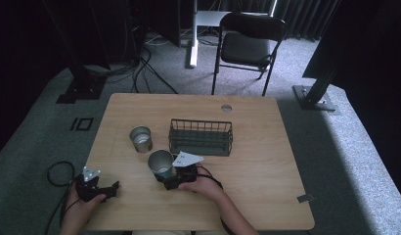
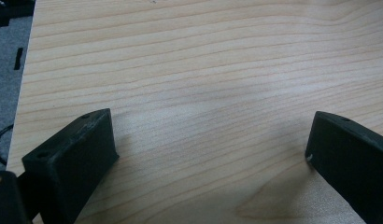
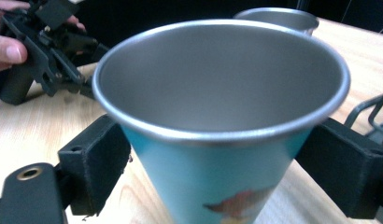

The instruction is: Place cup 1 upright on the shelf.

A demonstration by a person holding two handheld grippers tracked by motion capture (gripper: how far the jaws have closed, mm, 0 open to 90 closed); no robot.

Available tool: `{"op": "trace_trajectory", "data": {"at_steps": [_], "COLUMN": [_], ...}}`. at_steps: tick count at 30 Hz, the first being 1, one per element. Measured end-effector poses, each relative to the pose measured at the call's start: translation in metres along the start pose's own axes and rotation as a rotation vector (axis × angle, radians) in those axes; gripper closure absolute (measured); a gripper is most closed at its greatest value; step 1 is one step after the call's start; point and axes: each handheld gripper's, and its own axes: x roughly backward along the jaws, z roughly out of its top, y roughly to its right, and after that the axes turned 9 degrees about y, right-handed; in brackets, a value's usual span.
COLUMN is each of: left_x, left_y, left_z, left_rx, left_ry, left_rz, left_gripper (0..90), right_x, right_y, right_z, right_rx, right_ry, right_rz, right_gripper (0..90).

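Cup, blue with a steel rim, sat clamped between the jaws of your right claw, just above the table. Your left claw was spread wide, holding nothing, well left of it.

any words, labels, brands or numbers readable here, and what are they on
None can be read.
Blue cup held in the right gripper: a small picture in orange and white, blurred, no letters to make out.
Grey plate on that gripper: small dark marks, too small to read.
Second cup and wire basket: no text visible.
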Motion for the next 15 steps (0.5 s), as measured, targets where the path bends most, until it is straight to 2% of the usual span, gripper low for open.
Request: {"op": "trace_trajectory", "data": {"at_steps": [5,8,15], "left_x": [0.0001,0.0001,0.0001], "left_y": [-0.0001,-0.0001,-0.0001], "left_z": [0.0000,0.0000,0.0000], "left_rx": [-0.002,-0.002,-0.001], "left_ry": [-0.002,-0.001,-0.001], "left_rz": [0.000,0.000,0.000], "left_gripper": [2.3,2.3,2.3], "right_x": [-0.0015,-0.0033,-0.0076], "right_y": [-0.0005,-0.0008,-0.0023], "right_z": [0.0031,0.0037,0.0040], "right_rx": [0.003,-0.022,-0.018], "right_ry": [0.043,0.052,0.077], "right_rz": [0.001,-0.001,-0.031], "right_gripper": [11.4,11.4,11.5]}}
